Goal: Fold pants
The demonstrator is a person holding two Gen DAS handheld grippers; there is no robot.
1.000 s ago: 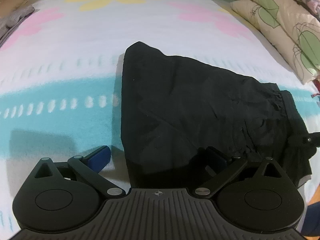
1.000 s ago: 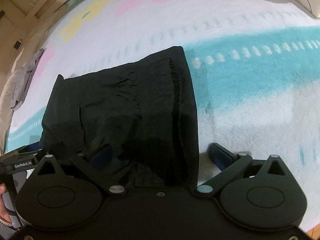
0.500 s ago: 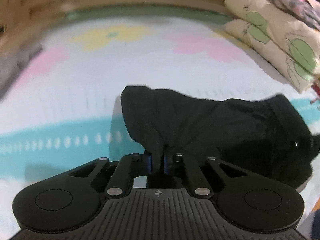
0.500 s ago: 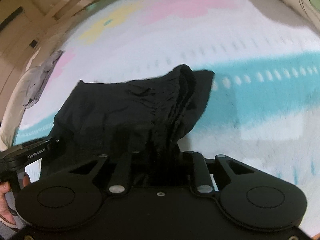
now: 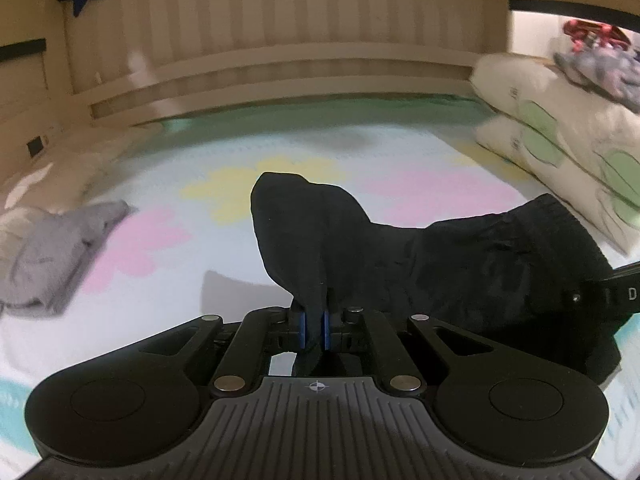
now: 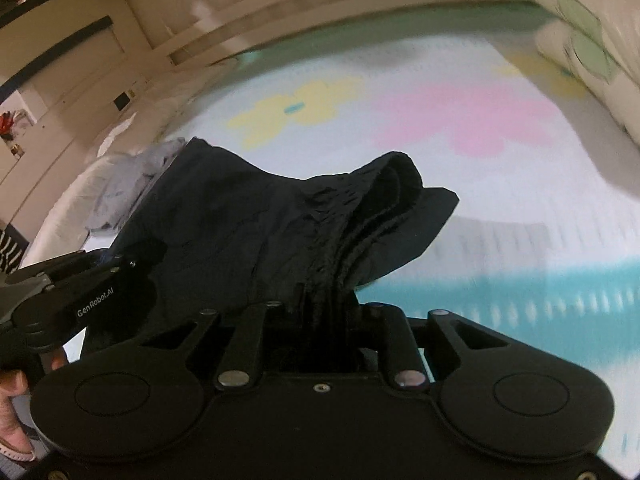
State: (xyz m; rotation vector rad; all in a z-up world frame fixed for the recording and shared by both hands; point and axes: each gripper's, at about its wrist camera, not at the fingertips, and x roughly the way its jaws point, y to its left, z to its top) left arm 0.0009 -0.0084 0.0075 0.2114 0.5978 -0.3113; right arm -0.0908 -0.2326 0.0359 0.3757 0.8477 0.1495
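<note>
The black pants (image 5: 480,264) hang between both grippers, raised above the flowered blanket (image 5: 420,192). My left gripper (image 5: 314,328) is shut on a thin corner of the fabric, which rises in a peak above the blue pads (image 5: 302,329). My right gripper (image 6: 324,308) is shut on the bunched, thick waistband end of the pants (image 6: 240,220), and the cloth hides its pads. The left tool's black housing (image 6: 80,292) shows at the left of the right wrist view, held by a hand (image 6: 12,392).
A crumpled grey garment (image 5: 52,256) lies on the blanket to the left. Leaf-print pillows (image 5: 560,152) are stacked at the right with a patterned cloth (image 5: 600,56) on top. A slatted wooden wall (image 5: 320,40) borders the far side.
Both grippers went from open around the flat pants' near edge to shut on the fabric, then rose, lifting that edge off the blanket. Both views tilted up toward the wall.
</note>
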